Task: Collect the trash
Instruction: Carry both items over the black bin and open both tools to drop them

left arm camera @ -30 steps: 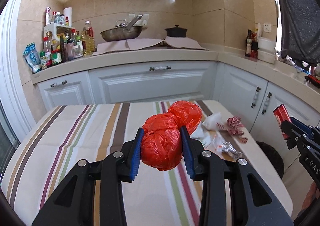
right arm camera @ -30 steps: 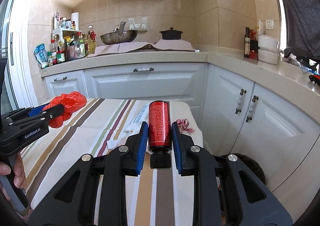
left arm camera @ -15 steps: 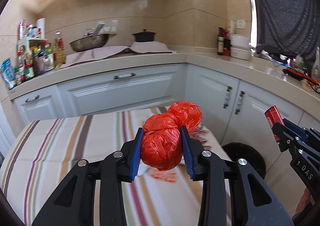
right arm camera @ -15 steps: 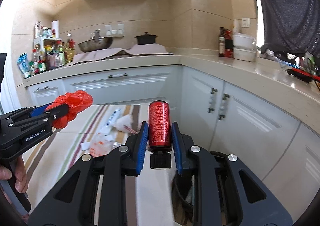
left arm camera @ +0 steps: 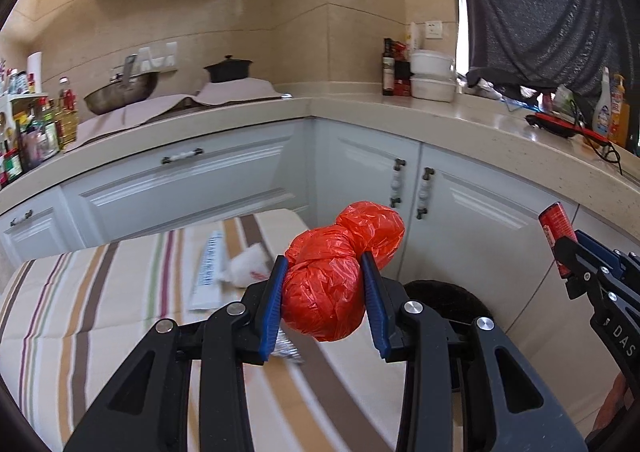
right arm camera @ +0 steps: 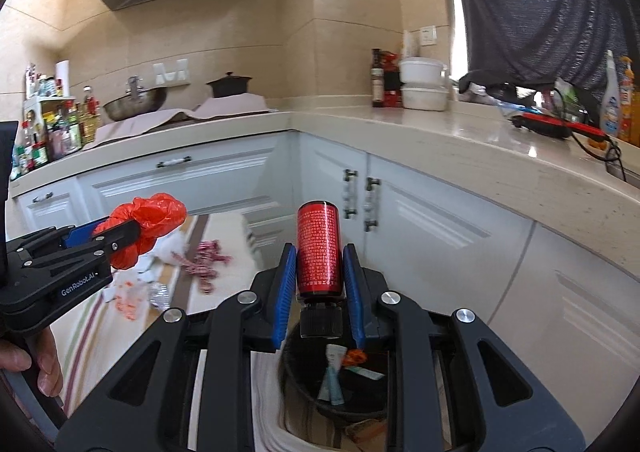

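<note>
The left gripper [left arm camera: 324, 292] points forward and slightly downward, its two blue pads closed against the sides of a crumpled red plastic bag [left arm camera: 332, 284] that bulges out above and ahead of the fingers. The right gripper [right arm camera: 320, 272] also tilts a little below level, its blue pads pressed on either side of a red cylindrical bottle [right arm camera: 319, 250] held upright with its black cap toward the wrist. The two tools are side by side, the left one at the left edge of the right wrist view. A hand [right arm camera: 38, 362] wraps the left tool's grip.
</note>
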Motion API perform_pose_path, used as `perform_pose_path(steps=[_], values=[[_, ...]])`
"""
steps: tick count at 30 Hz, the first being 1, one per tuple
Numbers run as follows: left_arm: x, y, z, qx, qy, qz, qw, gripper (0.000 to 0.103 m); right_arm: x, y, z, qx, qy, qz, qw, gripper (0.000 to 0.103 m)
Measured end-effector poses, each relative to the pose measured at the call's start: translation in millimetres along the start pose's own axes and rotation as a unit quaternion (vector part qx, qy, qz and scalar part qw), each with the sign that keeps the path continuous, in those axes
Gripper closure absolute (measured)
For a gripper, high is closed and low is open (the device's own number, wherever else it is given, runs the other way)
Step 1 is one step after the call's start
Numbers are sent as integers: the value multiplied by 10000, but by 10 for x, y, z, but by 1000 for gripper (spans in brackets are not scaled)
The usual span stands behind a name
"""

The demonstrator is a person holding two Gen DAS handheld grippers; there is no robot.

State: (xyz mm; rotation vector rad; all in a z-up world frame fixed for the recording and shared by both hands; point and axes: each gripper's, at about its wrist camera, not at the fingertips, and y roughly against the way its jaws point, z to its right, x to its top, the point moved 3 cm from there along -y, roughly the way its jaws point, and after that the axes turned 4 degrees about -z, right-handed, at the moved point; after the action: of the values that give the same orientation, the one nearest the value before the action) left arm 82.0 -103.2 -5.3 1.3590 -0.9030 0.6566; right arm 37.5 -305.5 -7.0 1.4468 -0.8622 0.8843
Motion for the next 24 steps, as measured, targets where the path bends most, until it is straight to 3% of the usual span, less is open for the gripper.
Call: perform_pose_path(steps=[14,24], values=[[86,-563,697,-417,-236,-397,9981,66,-144,-329,523,-353,-238,-151,9990,80],[-30,-923,972,-403,-436,-878,9944,66,-211,-608,681,-358,-345,-325,9982,79]])
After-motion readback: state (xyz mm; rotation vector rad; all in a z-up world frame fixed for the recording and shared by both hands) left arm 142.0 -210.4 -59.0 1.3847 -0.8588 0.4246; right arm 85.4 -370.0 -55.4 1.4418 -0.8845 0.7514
